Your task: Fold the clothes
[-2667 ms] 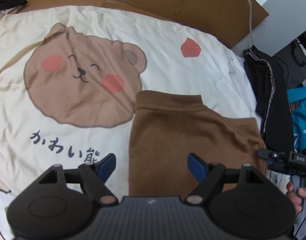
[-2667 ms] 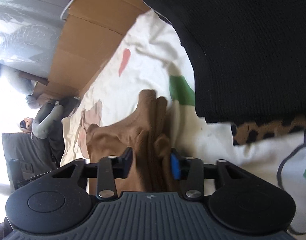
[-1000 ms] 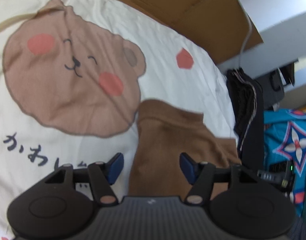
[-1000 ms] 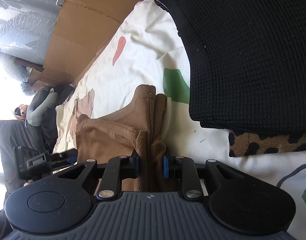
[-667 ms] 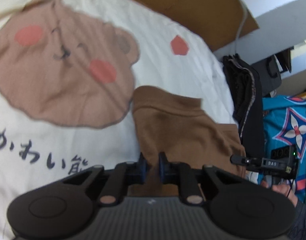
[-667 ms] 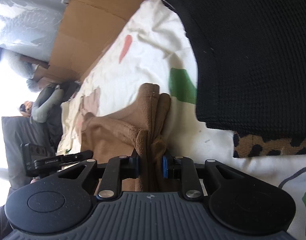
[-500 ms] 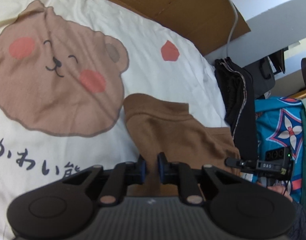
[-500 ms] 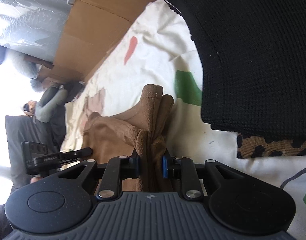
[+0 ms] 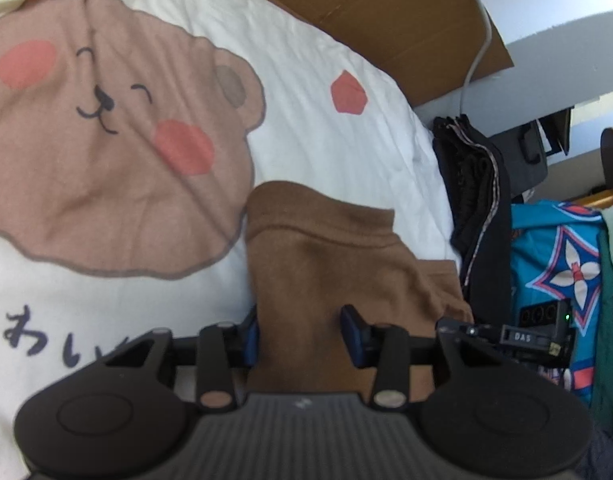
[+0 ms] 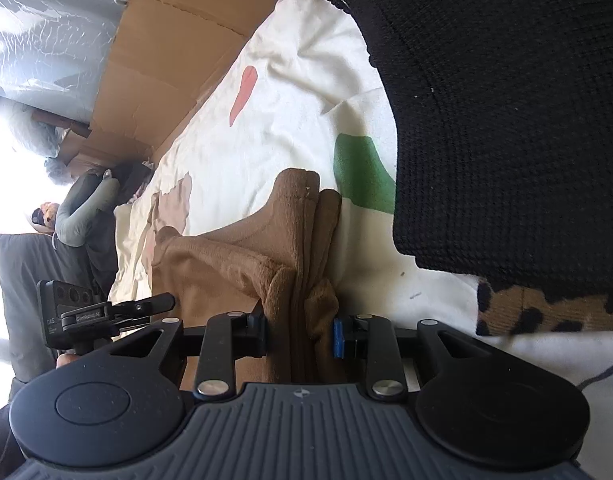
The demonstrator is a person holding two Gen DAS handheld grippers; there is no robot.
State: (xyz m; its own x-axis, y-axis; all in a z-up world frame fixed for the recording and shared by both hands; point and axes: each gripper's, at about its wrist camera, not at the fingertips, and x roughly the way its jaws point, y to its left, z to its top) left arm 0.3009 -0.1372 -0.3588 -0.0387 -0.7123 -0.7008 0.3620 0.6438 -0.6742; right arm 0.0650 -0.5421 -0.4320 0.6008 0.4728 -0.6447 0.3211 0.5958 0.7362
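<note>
Biggest thing is the cream bedsheet [image 9: 314, 128] w/ the bear print [image 9: 106, 160], covers nearly the whole left wrist view. Open room is all toward 9–11 o'clock of the brown garment [image 9: 330, 272]; sheet is bare there apart from the print and dark lettering. At 3 o'clock it's tight: dark folded clothes [image 9: 474, 192] sit at the sheet's right edge, w/ a blue patterned fabric [image 9: 554, 264] just beyond. Cardboard [image 9: 386, 12] borders the far edge at 12–1 o'clock.

Right wrist view: a black knit garment [image 10: 506, 112] fills the 1–3 o'clock side, leopard-print fabric [image 10: 546, 308] just below it, both near the brown garment's bunched edge [image 10: 302, 240], a strip of sheet between. Plastic wrap [image 10: 46, 28] sits beyond the cardboard at 10 o'clock.

Brown garment lies folded on the sheet, far hem at 12 o'clock in the left view, near end running in between both sets of fingers.

Vs a sec ago: left gripper [image 9: 302, 332] was wide open over the cloth, then clamped narrow, and has just eased back a bit; fabric sits between the pads, can't tell if they're pressing it. Right gripper [image 10: 302, 332] was pinched tight on the bunched folds, jaws have just been opening. Cloth's between them, looks touching the left pad, can't tell if it's actually squeezed.
</note>
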